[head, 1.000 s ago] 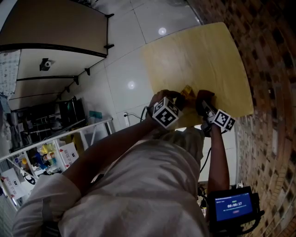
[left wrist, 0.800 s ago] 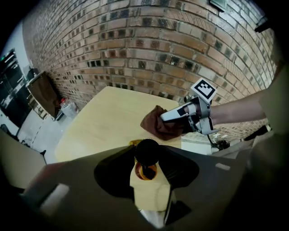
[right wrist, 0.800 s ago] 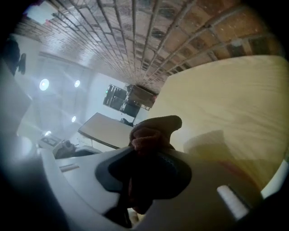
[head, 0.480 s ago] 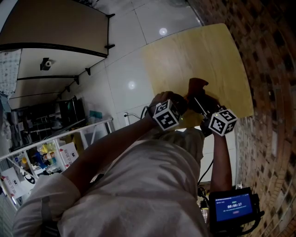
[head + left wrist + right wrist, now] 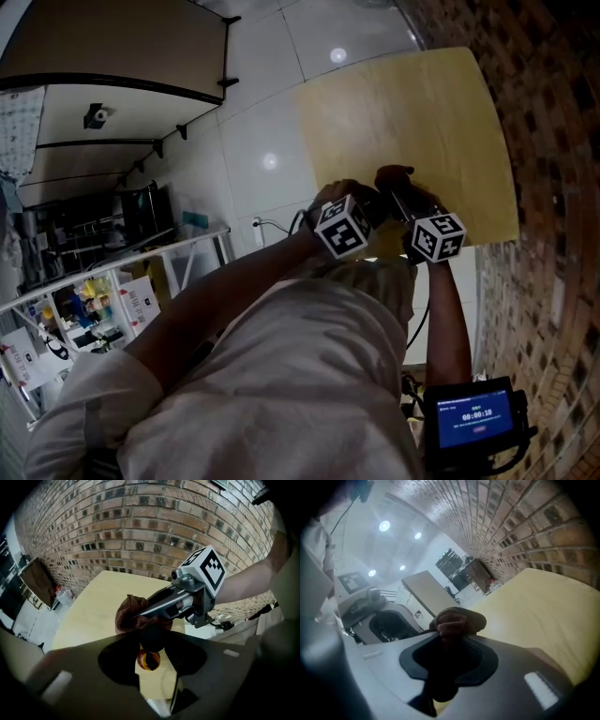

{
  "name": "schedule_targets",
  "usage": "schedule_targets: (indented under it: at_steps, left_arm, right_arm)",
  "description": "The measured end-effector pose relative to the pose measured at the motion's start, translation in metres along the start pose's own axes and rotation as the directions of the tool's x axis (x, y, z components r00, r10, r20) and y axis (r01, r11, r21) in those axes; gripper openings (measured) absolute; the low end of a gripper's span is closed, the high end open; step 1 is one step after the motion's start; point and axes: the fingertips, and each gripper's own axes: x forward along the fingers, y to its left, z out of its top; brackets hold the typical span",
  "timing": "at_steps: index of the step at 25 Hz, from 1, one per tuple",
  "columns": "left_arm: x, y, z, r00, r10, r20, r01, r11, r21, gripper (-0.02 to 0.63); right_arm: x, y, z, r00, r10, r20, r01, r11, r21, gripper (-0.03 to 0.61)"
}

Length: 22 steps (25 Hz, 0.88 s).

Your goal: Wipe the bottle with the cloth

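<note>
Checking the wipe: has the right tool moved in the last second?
Yes. The right tool, gripping the cloth, moved up-left, away from the near edge of the table.

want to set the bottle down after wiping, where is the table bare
The table is bare from its middle to the far edge and along the brick wall. It is crowded only at the near edge, where the left gripper holds the bottle and the right gripper holds the cloth against it.
</note>
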Motion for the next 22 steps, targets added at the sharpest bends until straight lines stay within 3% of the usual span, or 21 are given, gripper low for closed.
schedule_targets:
  at_steps: [5,9,12,18,20,22]
  left_arm:
    - [-0.004,0.000,0.004,1.000,-0.002,0.013,0.002,1.000,-0.011,0.184]
    - [-0.006,0.006,0.004,0.999,0.009,0.036,-0.008,0.999,-0.042,0.184]
    - [-0.009,0.008,0.009,0.999,0.012,0.053,-0.008,0.997,-0.078,0.183]
    - [-0.010,0.015,0.012,0.998,0.025,0.064,-0.015,0.988,-0.153,0.182]
    - [-0.009,0.016,0.012,0.997,0.033,0.072,-0.019,0.981,-0.191,0.183]
    - [-0.008,0.019,0.014,0.995,0.043,0.089,-0.019,0.967,-0.253,0.183]
  right_arm:
    - [0.011,-0.041,-0.017,0.990,-0.127,-0.058,0.130,0.991,0.043,0.087]
    - [0.026,-0.060,-0.032,0.973,-0.190,-0.129,0.188,0.982,-0.032,0.087]
    - [0.033,-0.074,-0.039,0.951,-0.251,-0.182,0.235,0.966,-0.105,0.087]
    - [0.041,-0.093,-0.070,0.896,-0.319,-0.309,0.290,0.947,-0.136,0.089]
    - [0.035,-0.094,-0.067,0.902,-0.329,-0.280,0.321,0.944,-0.075,0.089]
    - [0.018,-0.097,-0.057,0.921,-0.334,-0.200,0.353,0.933,0.068,0.089]
